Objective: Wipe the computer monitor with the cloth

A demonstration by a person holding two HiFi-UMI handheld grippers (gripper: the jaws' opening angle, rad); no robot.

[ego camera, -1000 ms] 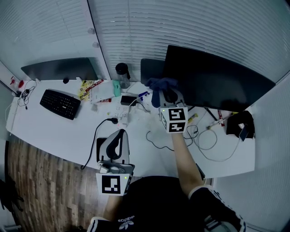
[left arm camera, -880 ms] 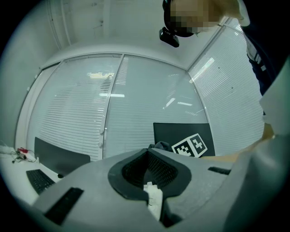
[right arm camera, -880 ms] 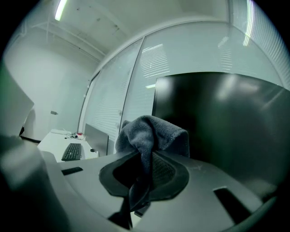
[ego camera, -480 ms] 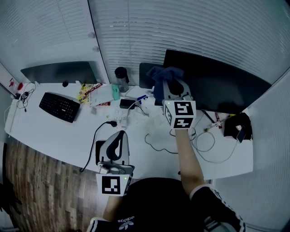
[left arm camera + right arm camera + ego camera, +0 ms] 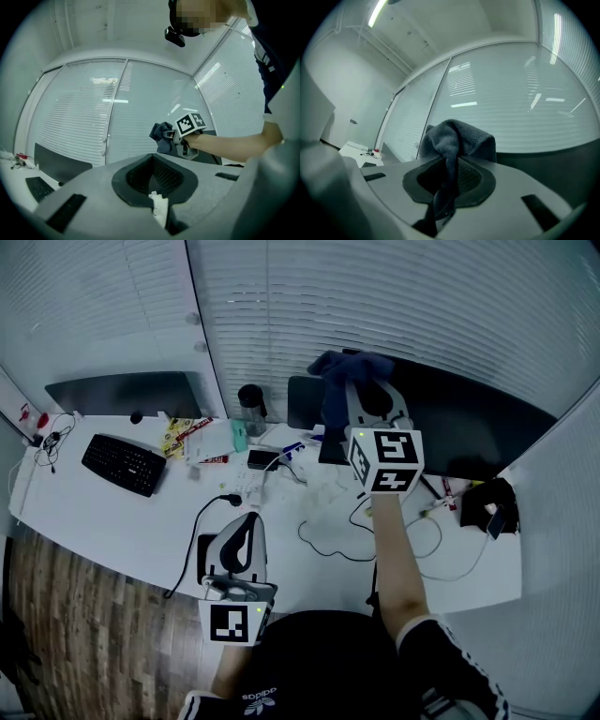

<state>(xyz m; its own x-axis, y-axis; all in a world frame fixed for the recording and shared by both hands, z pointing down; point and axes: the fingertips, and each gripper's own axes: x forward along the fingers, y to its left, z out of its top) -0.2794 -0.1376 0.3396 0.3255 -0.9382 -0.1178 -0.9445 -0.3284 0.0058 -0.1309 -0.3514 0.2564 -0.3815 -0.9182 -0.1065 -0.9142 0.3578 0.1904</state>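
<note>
A person at a white curved desk (image 5: 112, 512) holds a hand-held gripper in each hand; the right hand-held gripper (image 5: 354, 388) is raised at arm's length, its jaws clamped on a crumpled dark blue cloth (image 5: 339, 371); the cloth sits at the upper left corner of the wide black computer monitor (image 5: 478, 423), and whether it touches the screen cannot be told; the left hand-held gripper (image 5: 246, 521) hangs low near the person's body, jaws together with nothing between them; a black keyboard (image 5: 124, 457) lies at the desk's far left.
</note>
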